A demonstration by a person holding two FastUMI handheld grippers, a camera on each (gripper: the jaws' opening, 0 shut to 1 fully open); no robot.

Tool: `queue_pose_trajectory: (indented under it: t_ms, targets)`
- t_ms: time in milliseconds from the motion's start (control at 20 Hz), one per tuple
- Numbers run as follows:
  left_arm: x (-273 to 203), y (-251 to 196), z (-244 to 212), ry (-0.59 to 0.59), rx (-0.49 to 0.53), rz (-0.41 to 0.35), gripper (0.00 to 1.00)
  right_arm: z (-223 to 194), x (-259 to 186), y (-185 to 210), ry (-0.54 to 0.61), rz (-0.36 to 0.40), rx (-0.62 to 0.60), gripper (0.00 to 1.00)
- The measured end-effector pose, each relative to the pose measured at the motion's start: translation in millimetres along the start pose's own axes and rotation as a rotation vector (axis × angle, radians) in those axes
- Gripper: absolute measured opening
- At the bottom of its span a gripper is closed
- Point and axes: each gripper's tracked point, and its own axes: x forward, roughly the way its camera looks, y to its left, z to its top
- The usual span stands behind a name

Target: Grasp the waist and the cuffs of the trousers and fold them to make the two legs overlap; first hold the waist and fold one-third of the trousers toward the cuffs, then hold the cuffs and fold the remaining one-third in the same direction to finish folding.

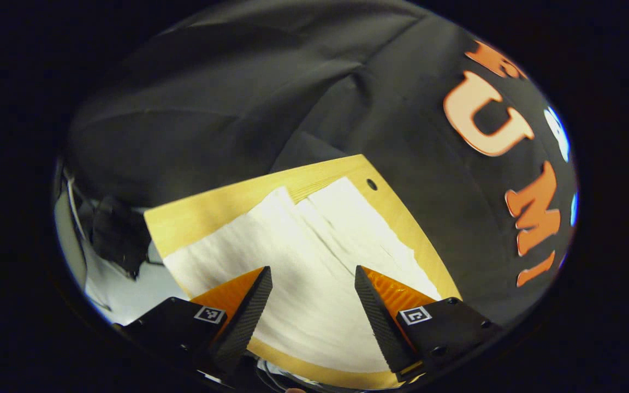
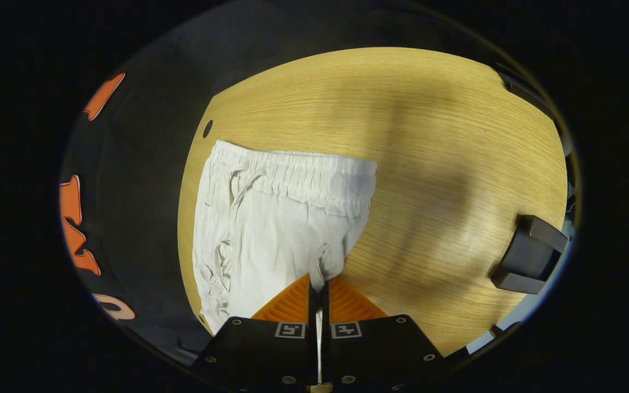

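Note:
White trousers (image 2: 271, 224) lie on the wooden table (image 2: 429, 164), with the elastic waistband (image 2: 298, 169) and its drawstring on the far side in the right gripper view. My right gripper (image 2: 317, 284) is shut on a pinch of the white fabric at the near edge, and a strip of cloth runs back between its fingers. In the left gripper view the trousers (image 1: 303, 256) stretch lengthwise across the table (image 1: 211, 210), with the two legs lying side by side. My left gripper (image 1: 313, 275) hovers open just above the cloth, and nothing is between its fingers.
A dark block-shaped object (image 2: 530, 254) sits at the table's right edge in the right gripper view. A small hole (image 2: 207, 129) marks the table corner near the black wall. In the left gripper view, dark gear and cables (image 1: 118, 234) lie beyond the table's left edge.

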Motion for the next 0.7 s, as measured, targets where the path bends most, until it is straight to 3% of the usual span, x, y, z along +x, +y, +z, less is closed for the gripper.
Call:
queue_pose_trajectory:
  t_ms: [250,450,700]
  targets:
    - [8,17,-41,0.127,-0.292,0.067,1.00,0,-1,-1,0.007,0.004,0.011,0.03]
    - [3,23,-54,0.195,-0.370,0.153,1.00,0,0,-1,0.006,0.011,0.029,0.03]
    - [2,21,-56,0.220,-0.425,0.178,1.00,0,0,-1,0.009,0.010,0.036,0.03]
